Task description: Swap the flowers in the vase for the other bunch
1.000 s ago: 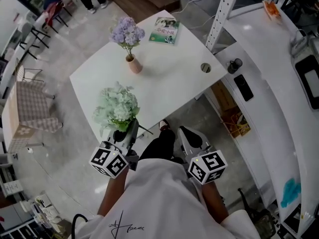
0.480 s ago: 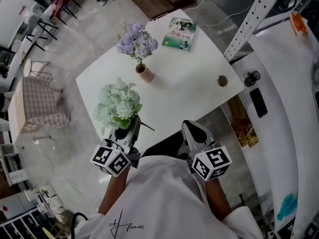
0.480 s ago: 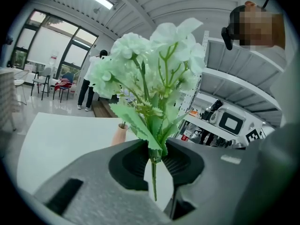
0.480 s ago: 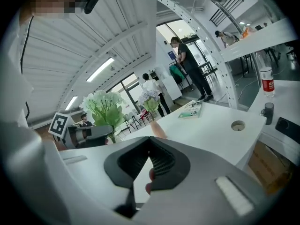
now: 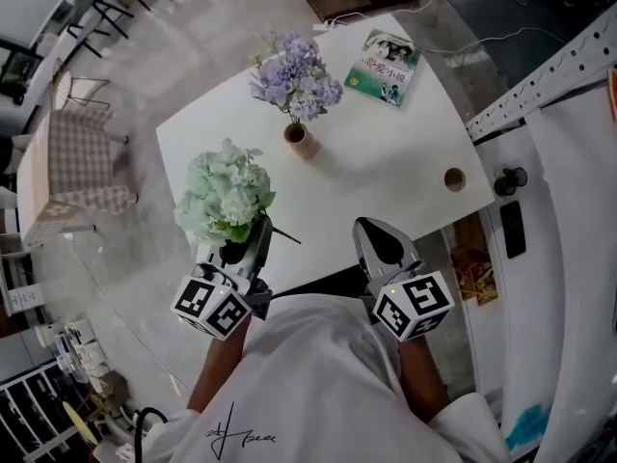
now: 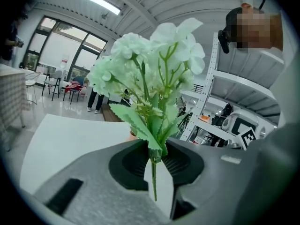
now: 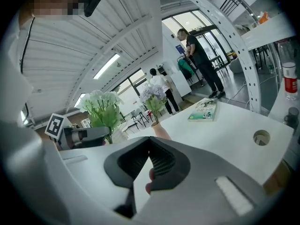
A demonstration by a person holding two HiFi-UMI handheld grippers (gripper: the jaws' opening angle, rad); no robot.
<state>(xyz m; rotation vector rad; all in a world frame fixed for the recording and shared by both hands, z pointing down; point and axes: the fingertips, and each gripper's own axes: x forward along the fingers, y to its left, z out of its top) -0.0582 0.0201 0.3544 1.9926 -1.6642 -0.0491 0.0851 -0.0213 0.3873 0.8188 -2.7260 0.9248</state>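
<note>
A pale green bunch stands upright over the near left part of the white table. My left gripper is shut on its stem. In the left gripper view the thin stem runs down between the jaws of the left gripper, and the blooms fill the middle. Purple flowers stand in a small pinkish vase further back on the table. My right gripper is shut and empty at the table's near edge. The right gripper view shows the vase straight ahead of the right gripper.
A green book lies at the far right corner of the table, and a small round cup stands near its right edge. A white counter and a perforated post stand to the right. Chairs stand on the left.
Both grippers have moved forward toward the table, the left one carrying the pale green bunch. The right gripper's tip, earlier over the floor, now reaches the table's near edge.
</note>
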